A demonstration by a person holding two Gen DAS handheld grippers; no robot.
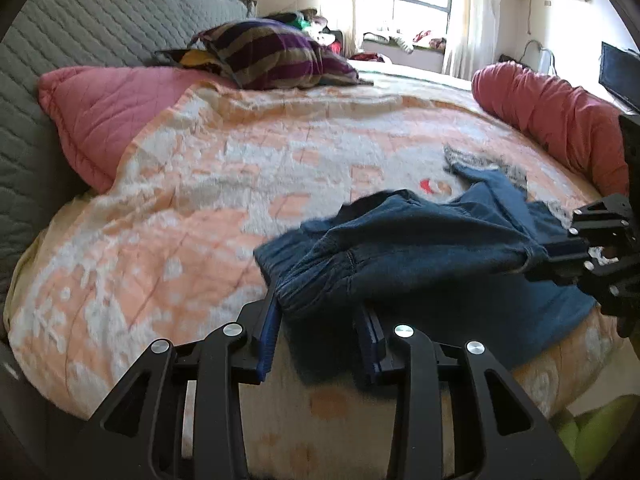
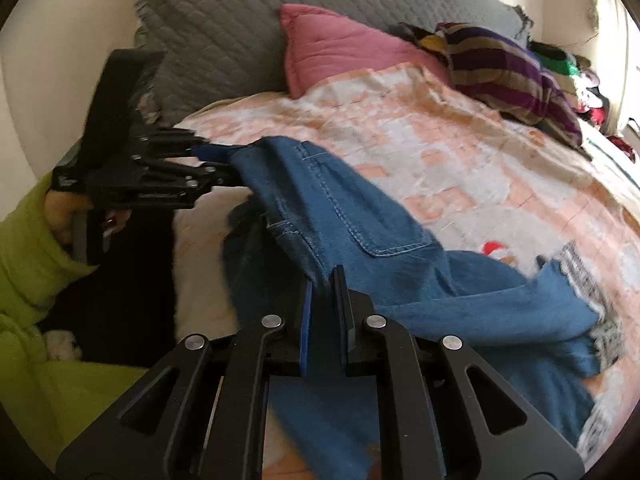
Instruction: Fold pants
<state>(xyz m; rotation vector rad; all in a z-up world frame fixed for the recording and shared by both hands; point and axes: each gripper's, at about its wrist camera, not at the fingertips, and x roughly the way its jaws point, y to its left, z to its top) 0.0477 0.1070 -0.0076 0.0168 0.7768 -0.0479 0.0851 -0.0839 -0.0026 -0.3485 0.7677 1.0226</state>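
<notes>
**Lifting the waistband to lay the jeans out**

Gripping the jeans (image 2: 360, 220) at the near edge of the bed (image 1: 180, 200), both tools have the waist end raised off the blanket. The right gripper (image 2: 324, 300) has its jaws nearly together, pinching a fold of denim just below the back pocket. The left gripper (image 1: 318, 320) looks only partly closed in its own view, with the ribbed waistband lying between its jaws; from the right wrist view it appears clamped on the waistband's left corner, so I judge it to be holding cloth.

Farther out, the legs trail in a crumpled heap to the right, frayed cuffs (image 1: 484, 164) resting on the blanket. Beyond them sit a pink pillow (image 1: 112, 116), a striped cushion (image 1: 276, 56) and a red bolster (image 1: 552, 120).

This seems an early step: spreading, not yet folding. Next, the waist probably needs pulling taut and the legs shaking straight before laying one over the other.
</notes>
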